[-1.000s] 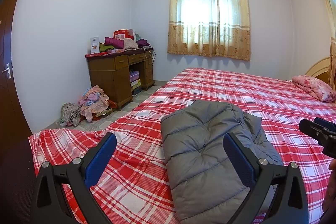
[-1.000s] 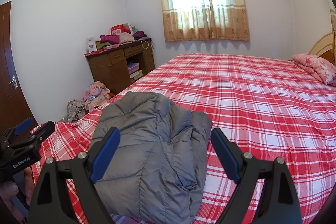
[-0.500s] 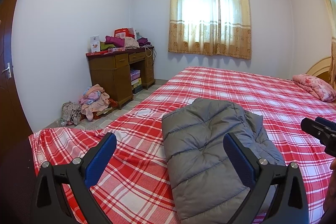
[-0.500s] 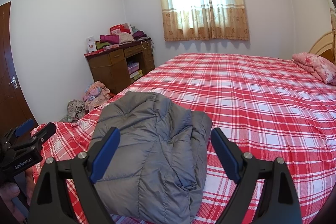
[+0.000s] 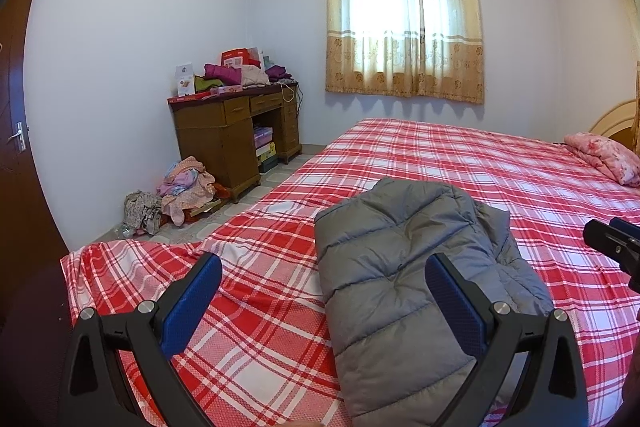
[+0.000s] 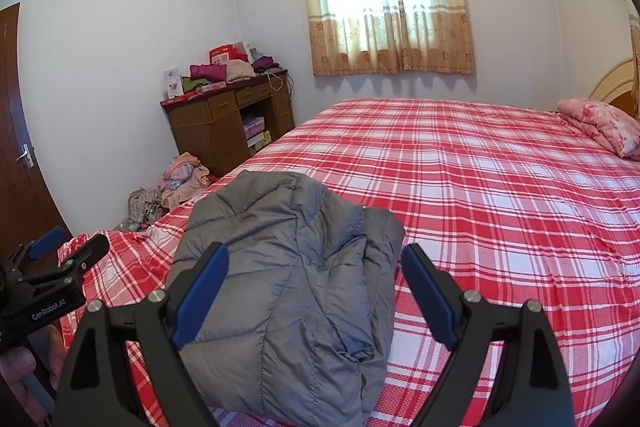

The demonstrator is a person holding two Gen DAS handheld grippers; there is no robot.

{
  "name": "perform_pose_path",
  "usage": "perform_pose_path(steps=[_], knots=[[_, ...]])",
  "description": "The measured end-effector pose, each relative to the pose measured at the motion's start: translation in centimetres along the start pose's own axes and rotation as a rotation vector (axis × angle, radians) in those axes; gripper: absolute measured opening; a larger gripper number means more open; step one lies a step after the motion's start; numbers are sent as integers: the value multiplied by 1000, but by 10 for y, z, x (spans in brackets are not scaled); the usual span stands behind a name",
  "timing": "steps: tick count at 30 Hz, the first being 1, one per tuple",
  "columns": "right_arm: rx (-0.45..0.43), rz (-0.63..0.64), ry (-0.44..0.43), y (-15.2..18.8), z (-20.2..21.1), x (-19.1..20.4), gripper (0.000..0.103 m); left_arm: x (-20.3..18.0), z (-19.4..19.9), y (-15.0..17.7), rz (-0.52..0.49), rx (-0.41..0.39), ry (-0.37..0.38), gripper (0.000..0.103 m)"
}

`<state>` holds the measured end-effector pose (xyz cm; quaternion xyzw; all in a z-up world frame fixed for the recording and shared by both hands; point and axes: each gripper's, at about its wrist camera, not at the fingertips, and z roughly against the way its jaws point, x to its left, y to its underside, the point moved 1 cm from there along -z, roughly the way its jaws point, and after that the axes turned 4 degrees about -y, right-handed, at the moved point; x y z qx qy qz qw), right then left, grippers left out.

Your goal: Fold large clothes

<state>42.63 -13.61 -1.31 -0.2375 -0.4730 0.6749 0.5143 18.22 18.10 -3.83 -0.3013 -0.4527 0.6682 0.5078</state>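
A grey quilted jacket (image 5: 404, 267), folded into a thick oblong, lies on the red-and-white checked bed (image 5: 500, 179) near its foot edge. In the left wrist view it sits at about 5 o'clock from the middle of the frame; in the right wrist view it lies at about 7 o'clock.

The left tongs (image 5: 322, 291) stand wide open above the bed, holding nothing. One blue pad hangs over the bare checked sheet and the other over the jacket, neither pressing on it.

The right tongs (image 6: 314, 287) are likewise spread wide and empty, the jacket showing between the blue pads but apart from them.

A pink floral pillow (image 6: 600, 123) rests at 3 o'clock by the headboard. At 10 o'clock a brown desk (image 5: 236, 131) carries piled clothes and boxes on its tabletop, with a heap of clothes (image 5: 186, 187) on the floor beside it. A curtained window (image 5: 404, 27) is at 12 o'clock.
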Motion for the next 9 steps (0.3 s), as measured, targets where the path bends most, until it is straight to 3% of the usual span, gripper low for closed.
perform_pose_path(steps=[9], knots=[[8, -10, 3, 3, -1, -6, 90, -8, 4, 3, -38, -29, -14, 102]])
